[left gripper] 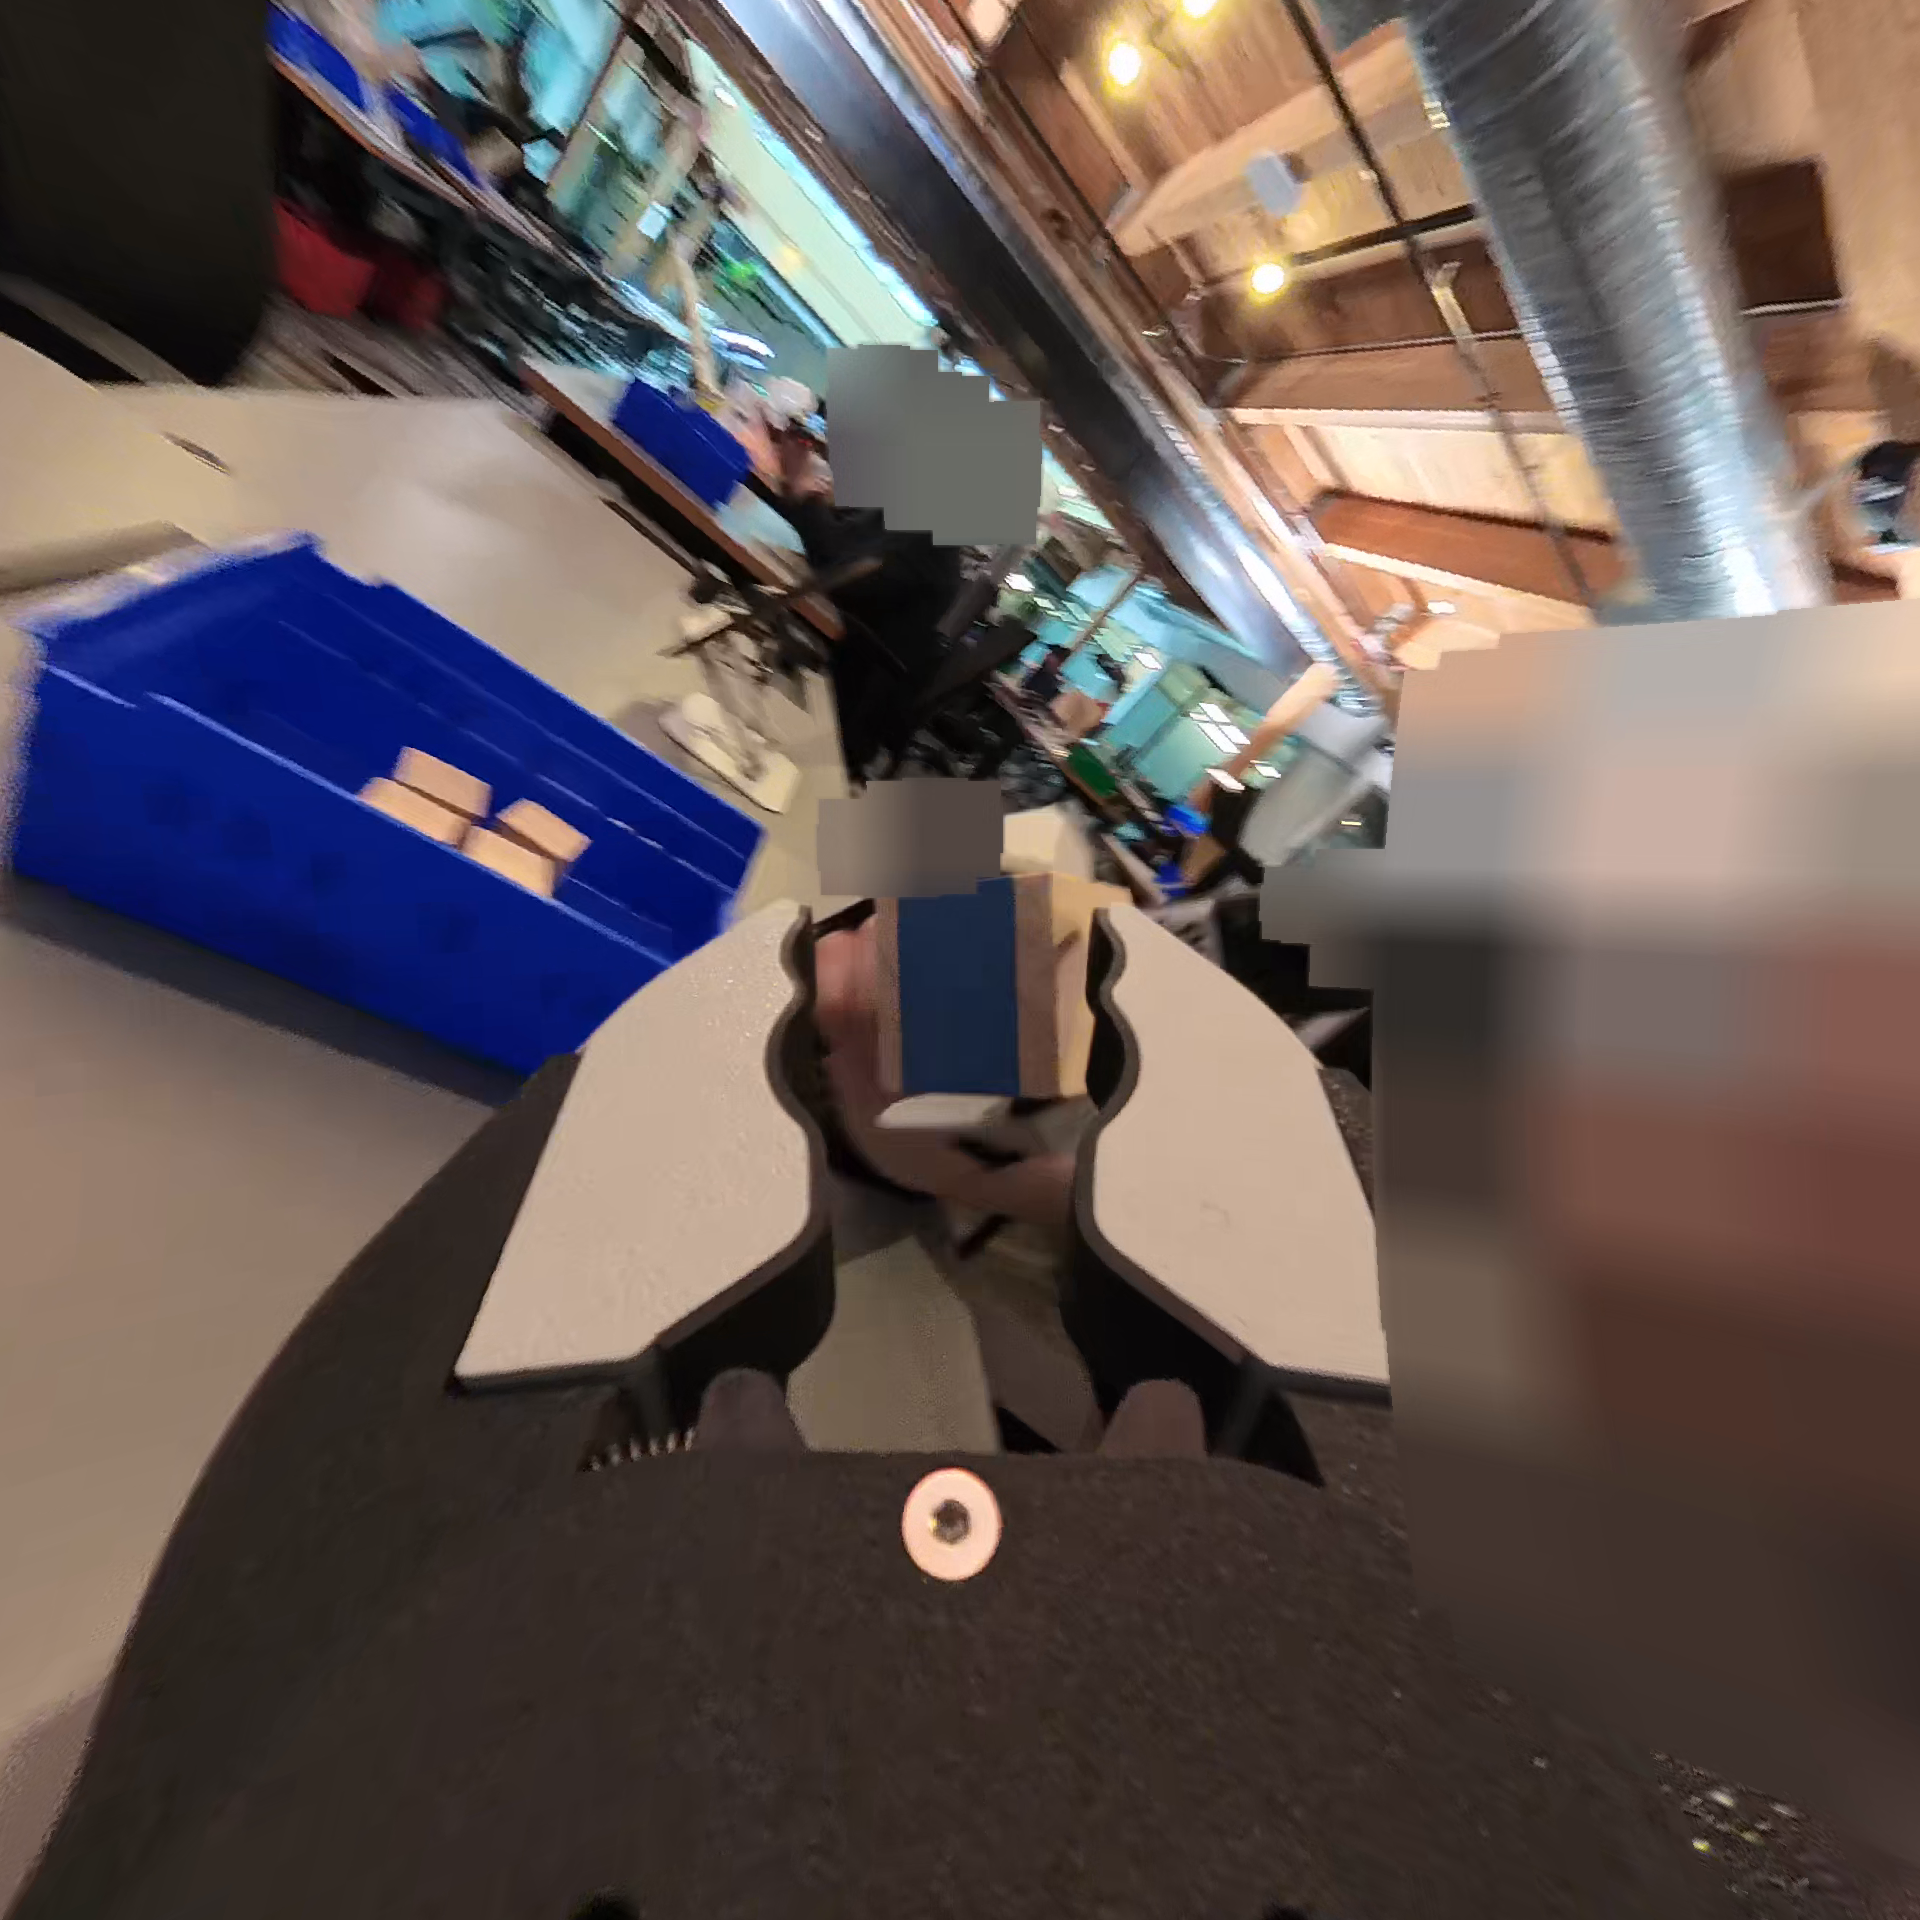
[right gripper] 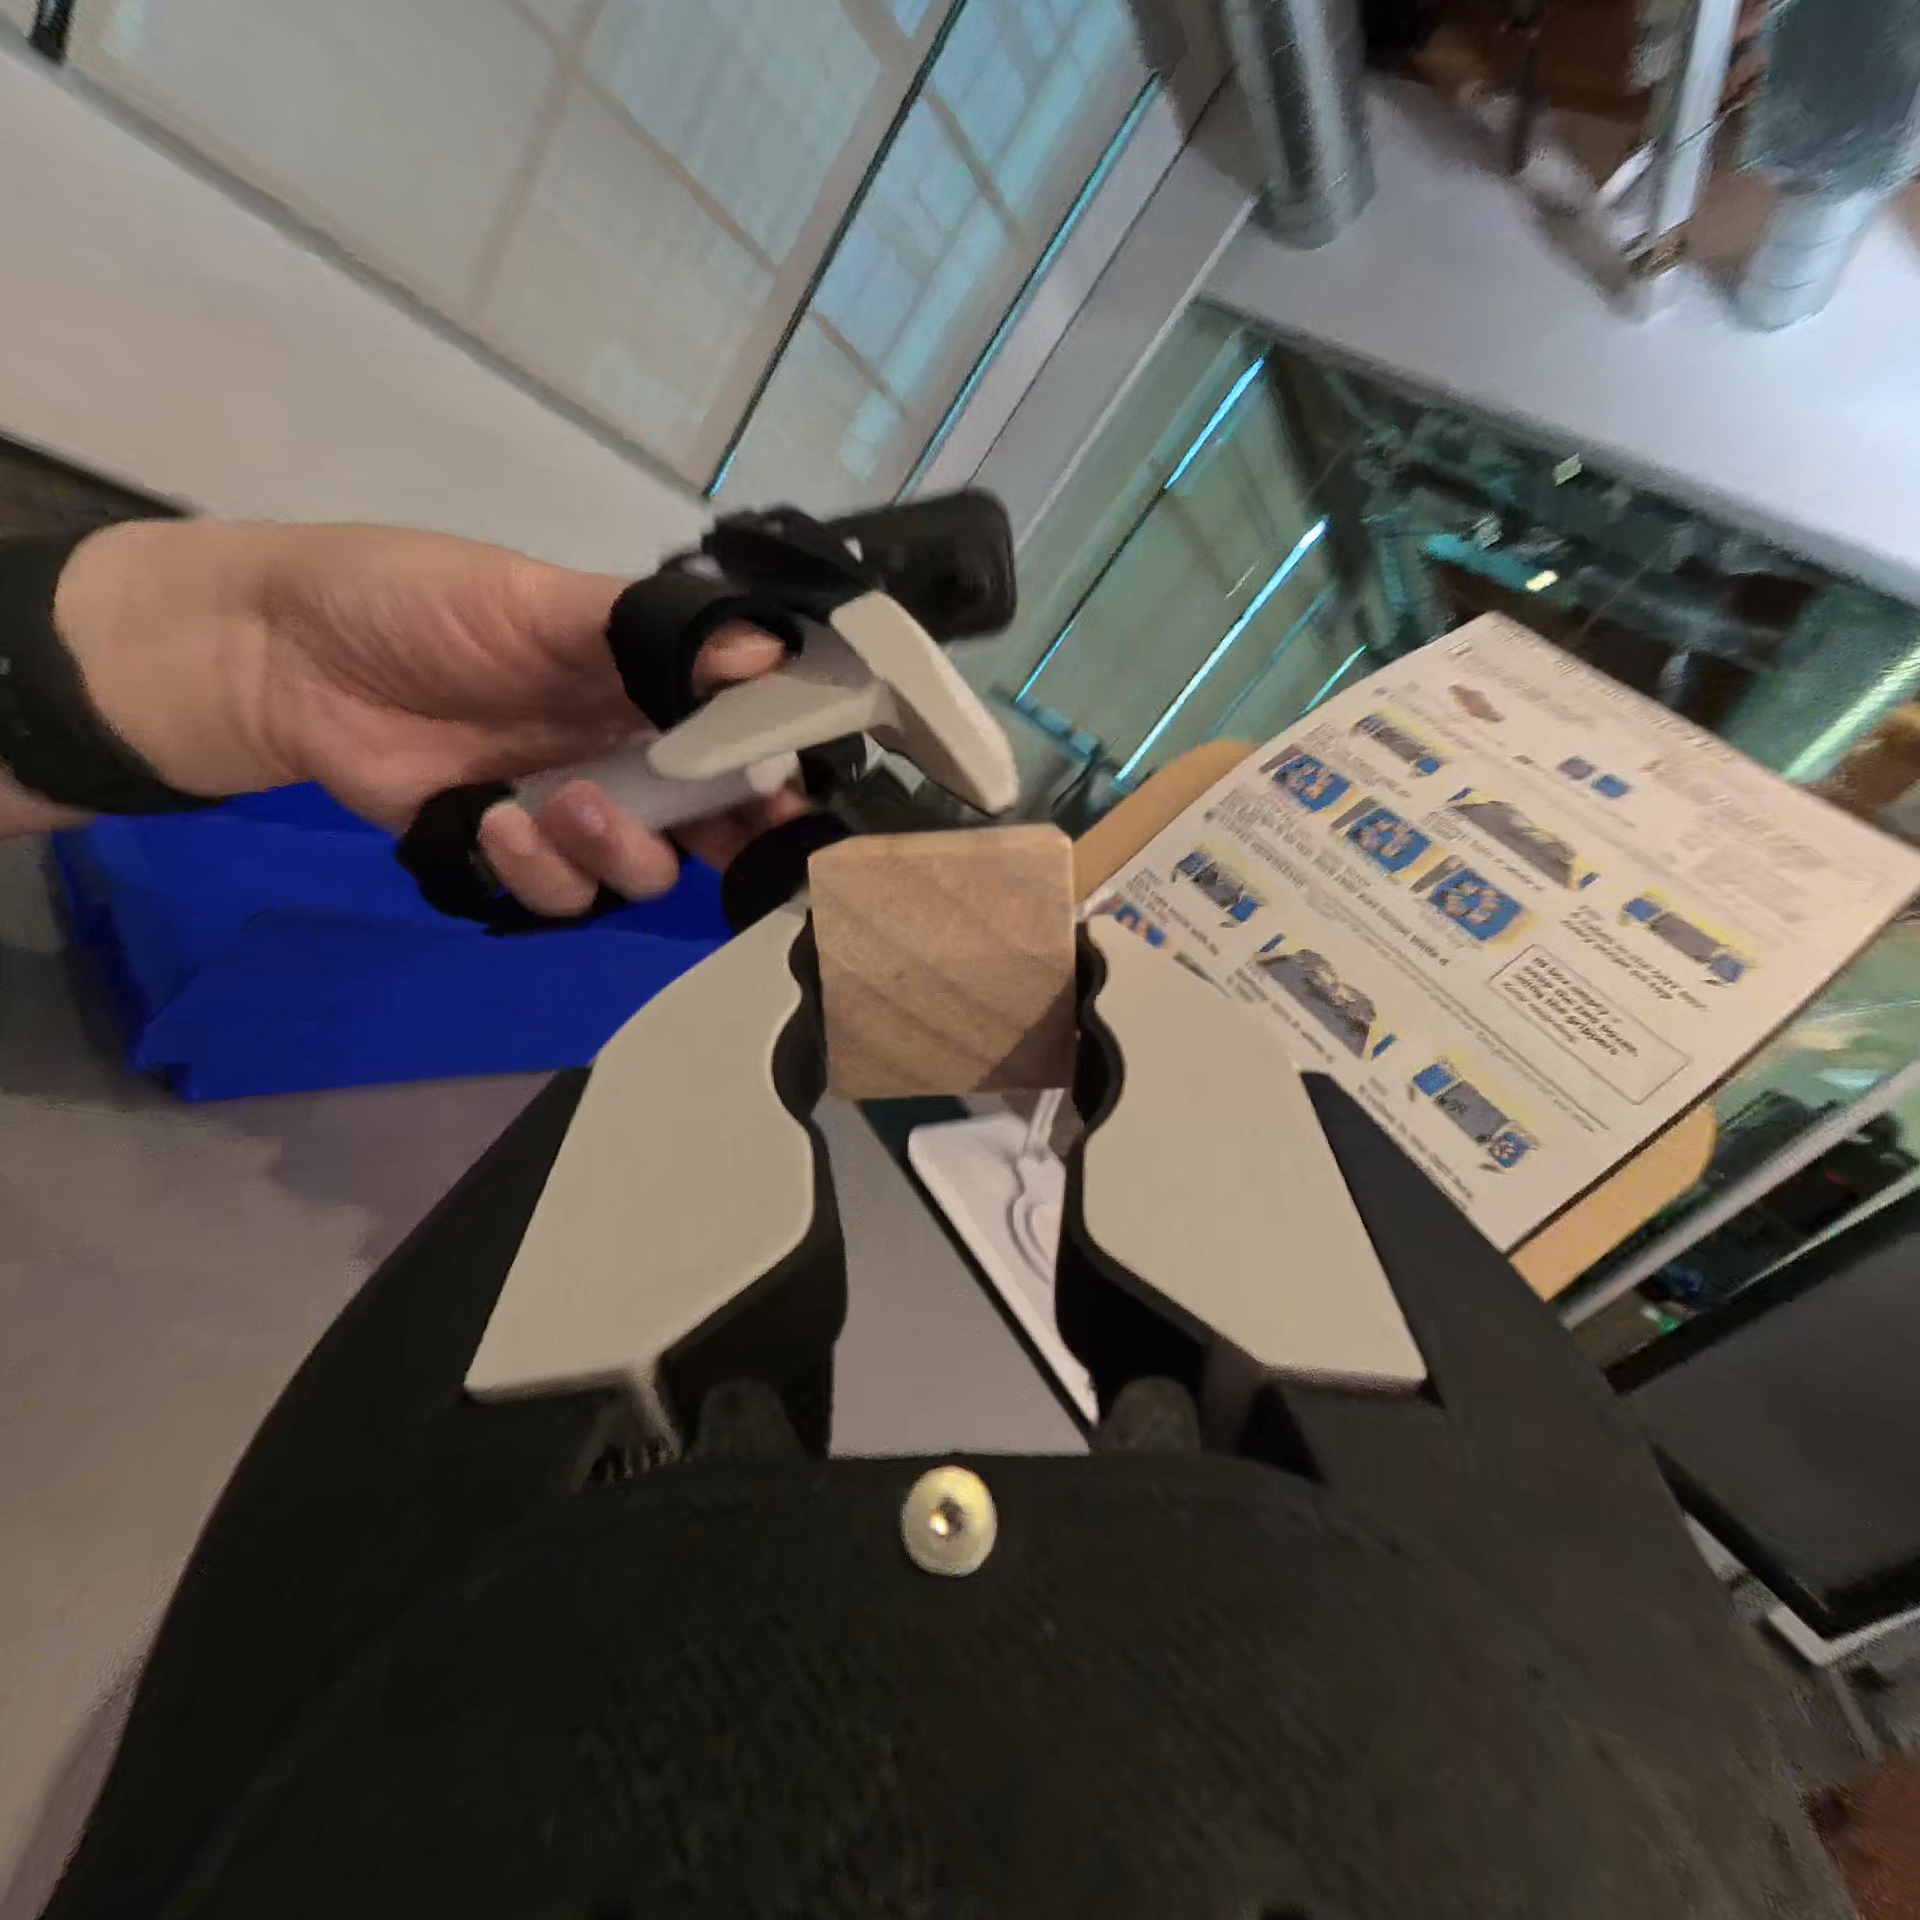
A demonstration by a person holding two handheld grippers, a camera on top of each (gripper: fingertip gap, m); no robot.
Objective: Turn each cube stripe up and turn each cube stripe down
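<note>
My right gripper [right gripper: 943, 971] clamped a wooden cube [right gripper: 940, 961] — plain face toward me; my left gripper [left gripper: 948, 971] stood spread apart, its jaws flanking the cube's blue stripe [left gripper: 956, 997] without touching it.

I am seeing a pale wooden cube [left gripper: 977, 987] showing a dark blue stripe [left gripper: 956, 987] down one face, tan cubes [left gripper: 473, 816] lying in a bright blue bin [left gripper: 260, 831], grey fingers [right gripper: 675, 1143] on a black gripper body [right gripper: 935, 1714], and a white sheet [right gripper: 1455, 914] carrying blue-and-yellow pictures.
</note>
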